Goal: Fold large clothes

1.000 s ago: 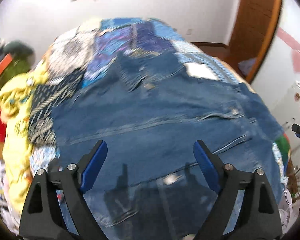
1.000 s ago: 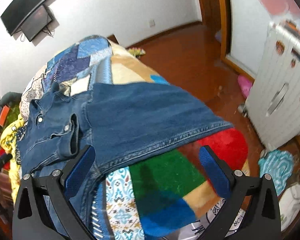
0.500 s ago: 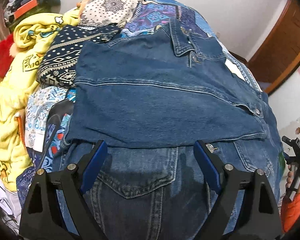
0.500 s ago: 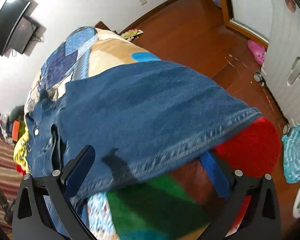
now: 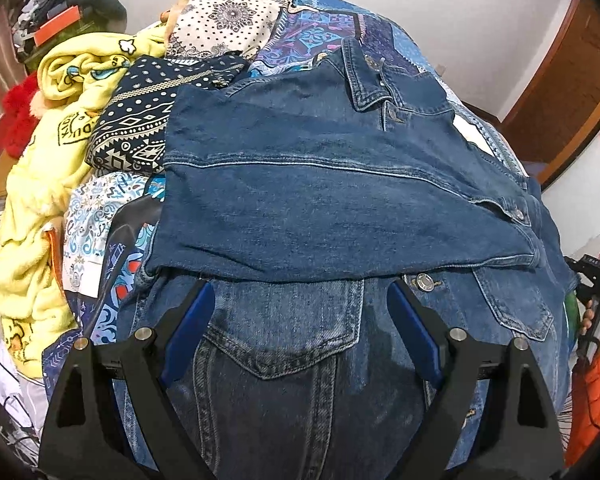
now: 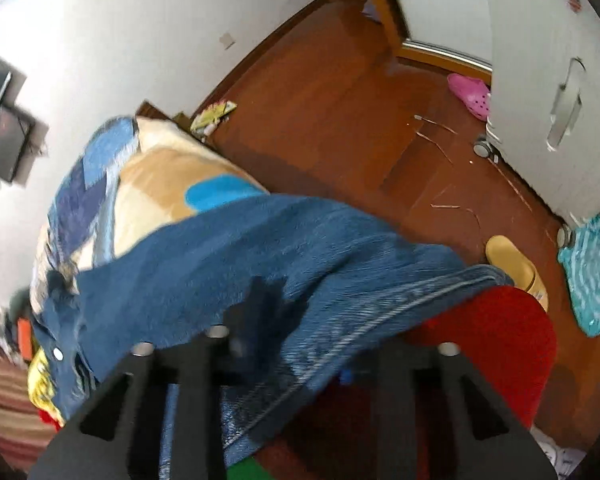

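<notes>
1. The denim jacket [image 5: 340, 200] lies spread on the bed [image 5: 228, 20], one sleeve folded across the middle of the frame
2. The left hand-held gripper [image 5: 300, 332] is spread wide, low in the frame, holding nothing
3. The right hand-held gripper [image 6: 300, 360] has just closed on the jacket's hem, likely to fold it over

I see the denim jacket [image 5: 340, 200] spread on the bed [image 5: 236, 20], clothes pile [image 5: 60, 128] to its left, slippers [image 6: 470, 94] on the floor [image 6: 340, 120] right of it
</notes>
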`<state>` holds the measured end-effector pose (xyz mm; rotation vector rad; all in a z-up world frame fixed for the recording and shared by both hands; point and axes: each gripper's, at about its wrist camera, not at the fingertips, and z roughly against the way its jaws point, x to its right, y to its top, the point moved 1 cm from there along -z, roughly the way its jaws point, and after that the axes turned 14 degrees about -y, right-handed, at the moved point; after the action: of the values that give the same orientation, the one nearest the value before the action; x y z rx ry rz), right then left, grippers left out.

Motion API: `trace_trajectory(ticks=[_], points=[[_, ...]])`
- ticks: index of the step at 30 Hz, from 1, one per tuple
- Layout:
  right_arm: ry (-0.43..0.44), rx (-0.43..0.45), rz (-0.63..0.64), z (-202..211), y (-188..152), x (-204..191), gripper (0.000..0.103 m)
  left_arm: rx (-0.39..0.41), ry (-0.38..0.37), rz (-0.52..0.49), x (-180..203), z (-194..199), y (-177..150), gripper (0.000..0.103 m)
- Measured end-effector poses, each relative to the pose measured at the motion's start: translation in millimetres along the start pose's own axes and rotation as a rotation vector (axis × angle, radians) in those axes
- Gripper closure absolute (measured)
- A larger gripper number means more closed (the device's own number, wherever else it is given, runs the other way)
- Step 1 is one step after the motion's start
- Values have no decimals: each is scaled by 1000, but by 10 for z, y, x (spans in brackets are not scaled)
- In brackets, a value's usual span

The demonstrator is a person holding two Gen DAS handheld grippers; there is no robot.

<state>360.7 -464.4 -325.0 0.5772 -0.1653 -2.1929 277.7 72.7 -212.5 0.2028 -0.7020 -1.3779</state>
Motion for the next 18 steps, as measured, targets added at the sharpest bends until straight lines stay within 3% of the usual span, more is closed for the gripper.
trace_trajectory(ticks=[5,10,18], points=[[14,86,54,300,37,-141,92,17,-13,8,-14,49,1,15],[104,191,122,805,110,-446,94,36,-17,0,-10,116,-4,15],[301,338,333,1693,-82,-1492,94,48,-27,-33,7,213,-76,15]])
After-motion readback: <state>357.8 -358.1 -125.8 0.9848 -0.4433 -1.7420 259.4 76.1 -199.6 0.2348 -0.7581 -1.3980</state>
